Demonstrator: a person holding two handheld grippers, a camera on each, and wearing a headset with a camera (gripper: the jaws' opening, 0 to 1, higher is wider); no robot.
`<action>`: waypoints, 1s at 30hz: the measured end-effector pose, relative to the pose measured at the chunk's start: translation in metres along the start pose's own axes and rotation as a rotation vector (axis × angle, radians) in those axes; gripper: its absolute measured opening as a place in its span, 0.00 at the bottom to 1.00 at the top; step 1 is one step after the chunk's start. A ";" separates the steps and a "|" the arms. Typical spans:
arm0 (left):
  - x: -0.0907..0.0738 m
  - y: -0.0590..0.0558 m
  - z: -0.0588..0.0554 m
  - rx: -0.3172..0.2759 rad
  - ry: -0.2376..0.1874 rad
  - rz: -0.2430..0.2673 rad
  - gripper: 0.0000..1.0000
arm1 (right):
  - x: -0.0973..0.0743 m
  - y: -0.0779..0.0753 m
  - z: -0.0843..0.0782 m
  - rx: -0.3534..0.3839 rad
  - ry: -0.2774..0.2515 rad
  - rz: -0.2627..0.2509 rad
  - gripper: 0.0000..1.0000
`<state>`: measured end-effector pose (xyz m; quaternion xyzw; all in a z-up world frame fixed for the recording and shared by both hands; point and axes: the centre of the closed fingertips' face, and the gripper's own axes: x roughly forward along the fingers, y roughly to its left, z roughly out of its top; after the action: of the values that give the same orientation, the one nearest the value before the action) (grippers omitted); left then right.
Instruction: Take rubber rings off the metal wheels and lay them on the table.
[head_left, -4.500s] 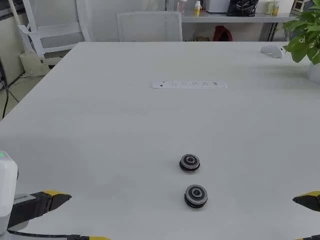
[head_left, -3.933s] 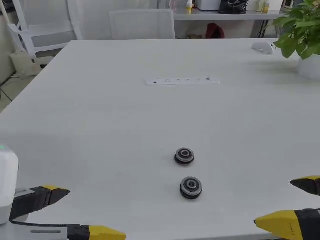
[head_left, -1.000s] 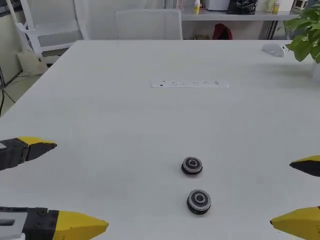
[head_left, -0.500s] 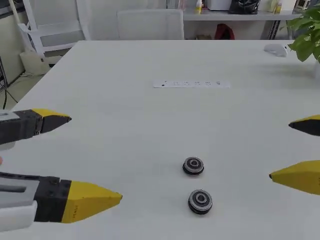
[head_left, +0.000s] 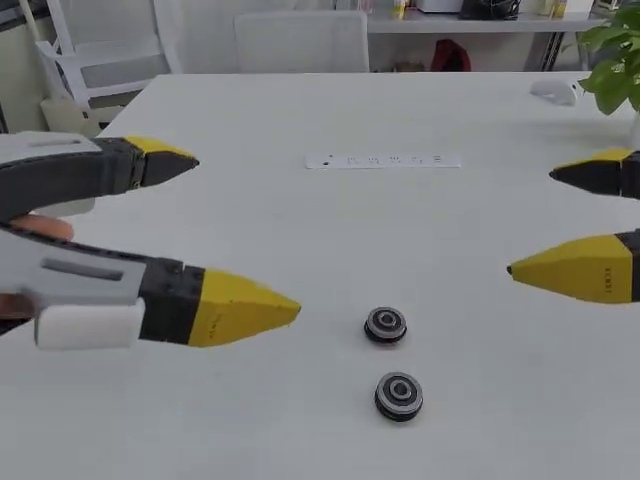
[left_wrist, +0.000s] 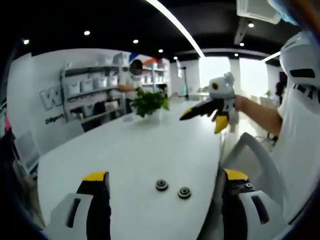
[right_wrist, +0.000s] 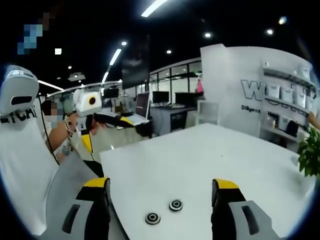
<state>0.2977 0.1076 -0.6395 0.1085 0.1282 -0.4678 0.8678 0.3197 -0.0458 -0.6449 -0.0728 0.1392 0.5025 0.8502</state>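
Two small metal wheels with black rubber rings lie flat on the white table (head_left: 200, 400), the far wheel (head_left: 385, 325) and the near wheel (head_left: 399, 394) close together. My left gripper (head_left: 240, 235) hovers open to their left, and both wheels (left_wrist: 161, 185) (left_wrist: 184, 192) sit low between its jaws in the left gripper view. Off to the wheels' right my right gripper (head_left: 533, 222) hangs open, nothing in it. The right gripper view has the same pair (right_wrist: 175, 205) (right_wrist: 152, 218) on the table between its yellow-tipped jaws. Neither gripper touches a wheel.
A white power strip (head_left: 383, 161) lies mid-table beyond the wheels. A potted plant (head_left: 615, 60) and a white mouse (head_left: 555, 92) sit at the far right corner. A white chair (head_left: 300, 40) stands behind the far edge. The near table edge is close behind the wheels (left_wrist: 215, 165).
Both grippers have risen from the bottom corners and come inward over the table, staying open. The wheels have not moved.
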 end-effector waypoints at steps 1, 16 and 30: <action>0.002 0.000 0.002 0.001 -0.005 -0.004 0.94 | 0.001 0.000 0.002 -0.003 -0.006 0.003 0.82; 0.065 -0.014 -0.004 -0.018 -0.096 -0.153 0.82 | 0.033 -0.005 -0.036 -0.052 0.081 0.091 0.72; 0.114 -0.023 -0.033 0.040 -0.058 -0.243 0.66 | 0.054 -0.011 -0.065 0.101 0.017 0.131 0.65</action>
<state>0.3348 0.0157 -0.7096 0.0960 0.1061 -0.5748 0.8057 0.3430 -0.0229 -0.7237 -0.0249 0.1761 0.5490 0.8167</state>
